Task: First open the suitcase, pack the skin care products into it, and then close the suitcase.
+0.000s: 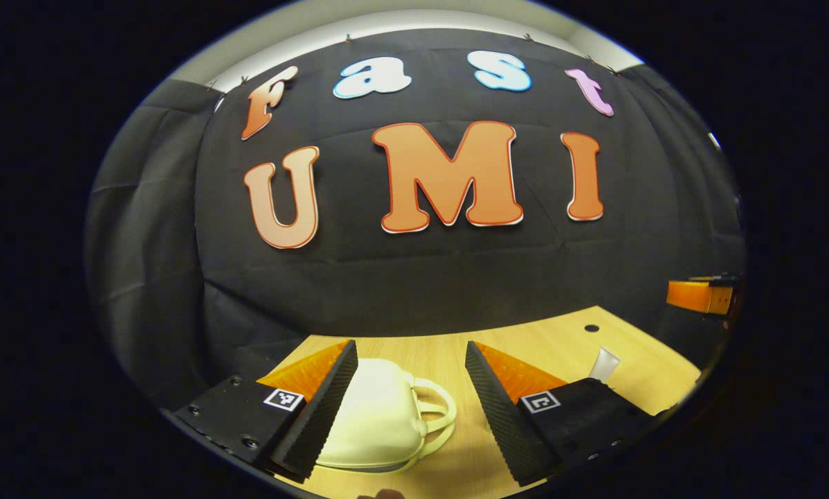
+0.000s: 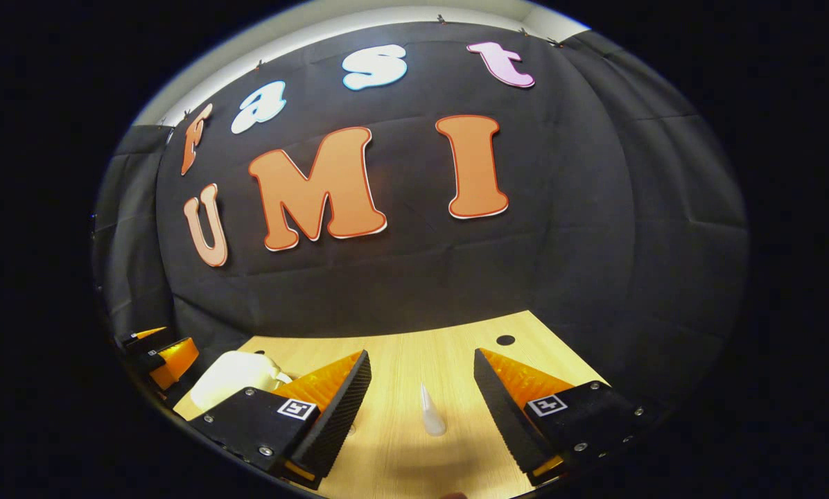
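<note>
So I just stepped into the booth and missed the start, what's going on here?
A person holds a gripper in each hand over a wooden table. The left gripper is open, with a small cream suitcase lying closed between its fingers, untouched. The right gripper is open too, facing a white skin care tube lying on the table. Nothing is packed yet; opening the suitcase looks like the likely first move.

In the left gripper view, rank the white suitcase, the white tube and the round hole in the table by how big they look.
Largest to smallest as they appear:
1. white suitcase, between the left hand-held gripper fingers and nearest the camera, which inflates it.
2. white tube, farther right, partly hidden.
3. table hole, farthest back.
</note>
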